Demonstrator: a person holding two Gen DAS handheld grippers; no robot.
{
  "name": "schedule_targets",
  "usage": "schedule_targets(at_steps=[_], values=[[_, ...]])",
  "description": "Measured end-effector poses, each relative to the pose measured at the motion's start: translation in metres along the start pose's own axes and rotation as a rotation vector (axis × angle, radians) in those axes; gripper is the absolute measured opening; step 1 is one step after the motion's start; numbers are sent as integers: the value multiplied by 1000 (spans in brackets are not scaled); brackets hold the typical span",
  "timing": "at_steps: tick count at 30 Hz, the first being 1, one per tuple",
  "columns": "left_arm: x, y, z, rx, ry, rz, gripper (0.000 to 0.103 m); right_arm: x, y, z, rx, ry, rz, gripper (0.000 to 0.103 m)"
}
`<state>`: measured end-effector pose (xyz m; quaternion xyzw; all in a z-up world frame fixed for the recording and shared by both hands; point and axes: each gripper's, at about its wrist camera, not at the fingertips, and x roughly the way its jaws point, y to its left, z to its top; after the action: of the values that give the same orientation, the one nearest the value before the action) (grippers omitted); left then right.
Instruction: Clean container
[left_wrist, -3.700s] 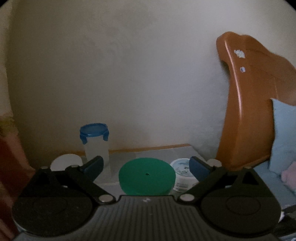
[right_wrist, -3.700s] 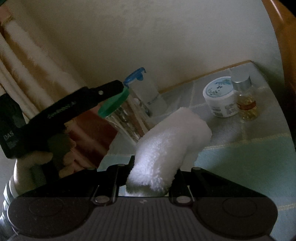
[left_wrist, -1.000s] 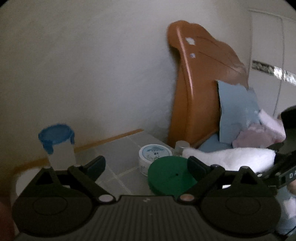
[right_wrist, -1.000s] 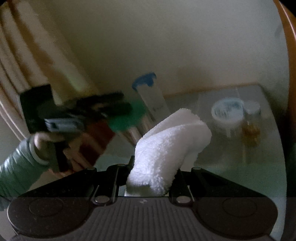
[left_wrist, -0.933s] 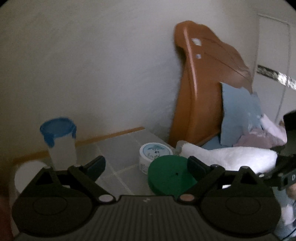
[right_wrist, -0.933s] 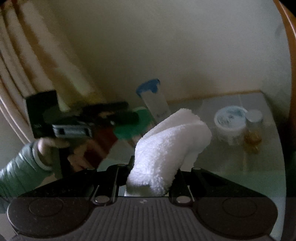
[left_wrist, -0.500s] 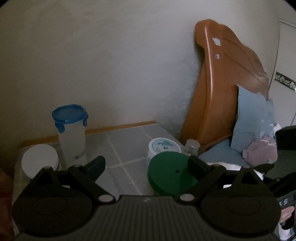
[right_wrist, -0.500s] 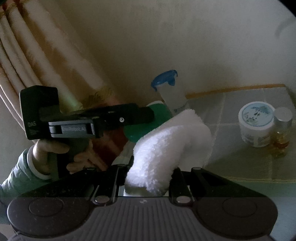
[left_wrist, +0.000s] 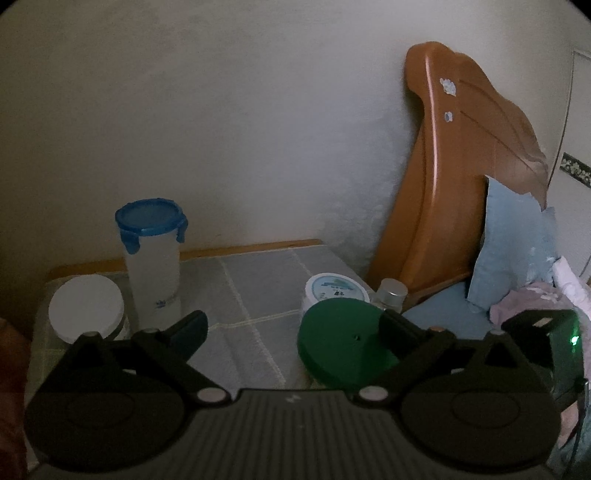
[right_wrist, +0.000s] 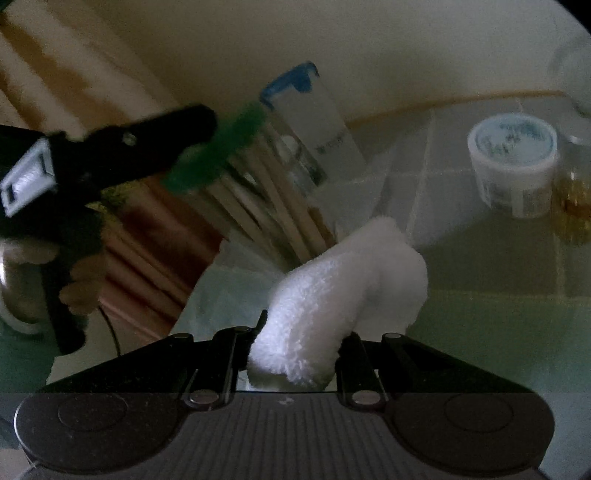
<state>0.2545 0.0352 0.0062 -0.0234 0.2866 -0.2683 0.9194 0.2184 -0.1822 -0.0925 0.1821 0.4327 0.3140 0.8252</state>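
A clear container with a green lid stands between my left gripper's jaws. Those jaws are opening. The lid lies against the right finger and well apart from the left finger. The right wrist view shows the same container, blurred, with the left gripper over its green lid. My right gripper is shut on a rolled white cloth. The cloth's tip points at the container's lower part; contact cannot be told. The right gripper's black body shows at the left view's right edge.
On the tiled table cover stand a tall blue-lidded tub, a white round lid, a white cream jar and a small silver-capped bottle. A wooden headboard and a blue pillow lie to the right, and curtains to the left.
The right gripper has come down and closer to the container with the cloth. The cloth has dropped out of the left wrist view. The left gripper has rolled slightly and stayed in place.
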Motion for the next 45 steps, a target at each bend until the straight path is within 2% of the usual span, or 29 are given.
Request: schedule_targets(at_steps=[8, 19, 26, 35, 45], values=[[-2, -5, 1, 24, -4, 29, 101, -2, 0, -4, 21, -13, -28, 20], [-3, -4, -1, 8, -6, 35, 101, -59, 27, -7, -58, -130, -88, 20], [-2, -3, -1, 1, -8, 28, 101, -78, 48, 7, -126, -184, -45, 20], [1, 2, -1, -19, -3, 8, 101, -45, 50, 17, -161, -112, -60, 20], [1, 4, -1, -37, -1, 9, 101, -33, 43, 11, -144, -64, -58, 20]])
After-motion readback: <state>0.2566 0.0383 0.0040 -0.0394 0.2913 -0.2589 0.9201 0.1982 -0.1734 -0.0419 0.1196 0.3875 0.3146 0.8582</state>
